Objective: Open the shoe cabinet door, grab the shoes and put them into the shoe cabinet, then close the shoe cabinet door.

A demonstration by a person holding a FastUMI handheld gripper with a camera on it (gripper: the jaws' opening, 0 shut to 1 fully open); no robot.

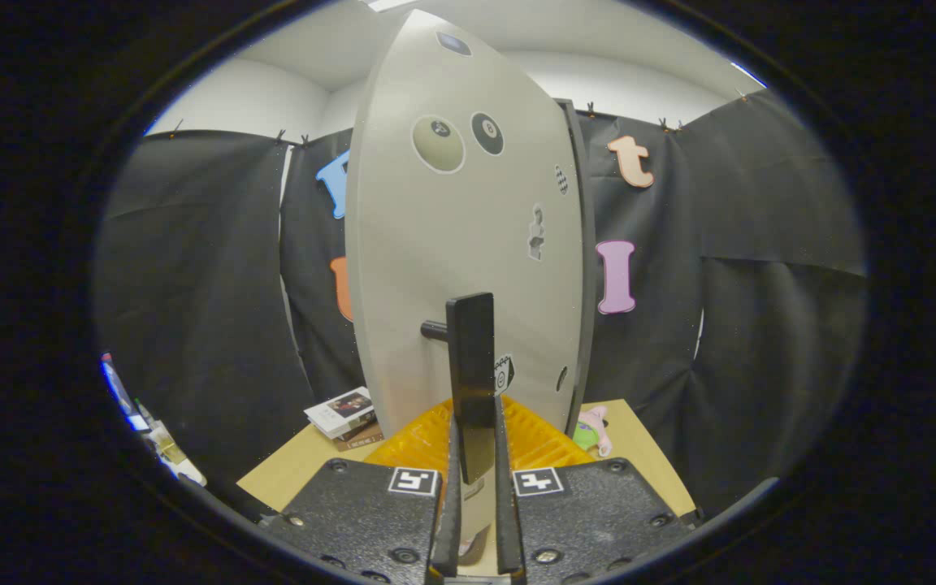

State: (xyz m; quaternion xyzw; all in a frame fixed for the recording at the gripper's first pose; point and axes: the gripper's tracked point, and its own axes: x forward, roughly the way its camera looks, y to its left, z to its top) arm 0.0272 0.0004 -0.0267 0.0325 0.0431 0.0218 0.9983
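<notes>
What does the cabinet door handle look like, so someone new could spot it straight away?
Start at the tall pale cabinet door with round stickers, standing on the wooden table before the black cloth wall. Low on the door, a dark upright bar handle stands off it on a short peg. It is the only dark raised part on the door, and the gripper is closed on its lower end.

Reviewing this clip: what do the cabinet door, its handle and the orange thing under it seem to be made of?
Cabinet door: looks like painted or laminated board, pale grey, satin sheen, with stickers on it. Handle: dark bar, probably metal or hard plastic, with a glossy reflection low down; the gripper has both fingers closed on it. Orange tray: likely moulded plastic, ribbed and evenly coloured.
</notes>
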